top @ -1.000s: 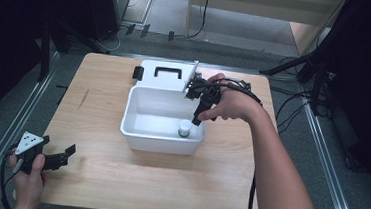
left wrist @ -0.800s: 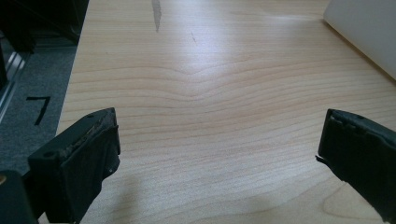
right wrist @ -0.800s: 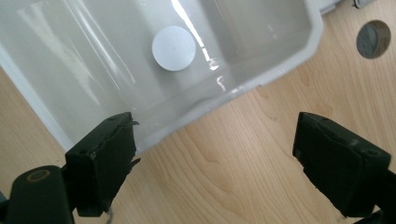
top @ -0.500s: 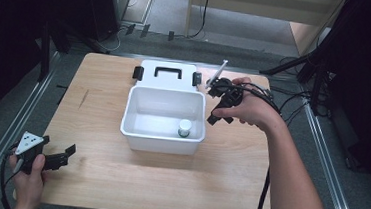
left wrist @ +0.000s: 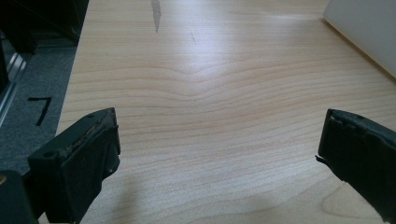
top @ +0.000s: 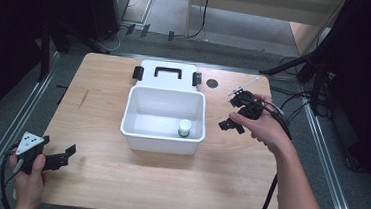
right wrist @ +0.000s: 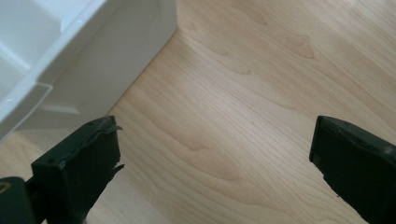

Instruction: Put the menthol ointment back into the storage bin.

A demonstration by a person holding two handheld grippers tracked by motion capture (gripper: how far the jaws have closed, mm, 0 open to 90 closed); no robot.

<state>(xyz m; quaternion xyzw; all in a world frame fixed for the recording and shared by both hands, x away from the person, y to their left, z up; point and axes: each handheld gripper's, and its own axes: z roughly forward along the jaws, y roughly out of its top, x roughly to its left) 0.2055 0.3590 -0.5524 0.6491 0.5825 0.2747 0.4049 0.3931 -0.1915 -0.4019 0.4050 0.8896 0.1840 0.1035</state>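
Here the right gripper (top: 237,112) hovers over the wooden worktop (top: 117,179), just beside the right wall of the white bin (top: 163,133). Its jaws have just been opening and now stand wide, with nothing between them; in the right gripper view only bare wood lies between the jaws, with the bin's outer wall at the upper left. A small white-capped bottle (top: 184,128) stands upright inside the bin, near its front right corner. The bin's lid (top: 167,75), with a black handle, lies flat behind it. The left gripper (top: 61,157) rests near the worktop's front left corner, well apart from the bin, its jaws wide and empty.
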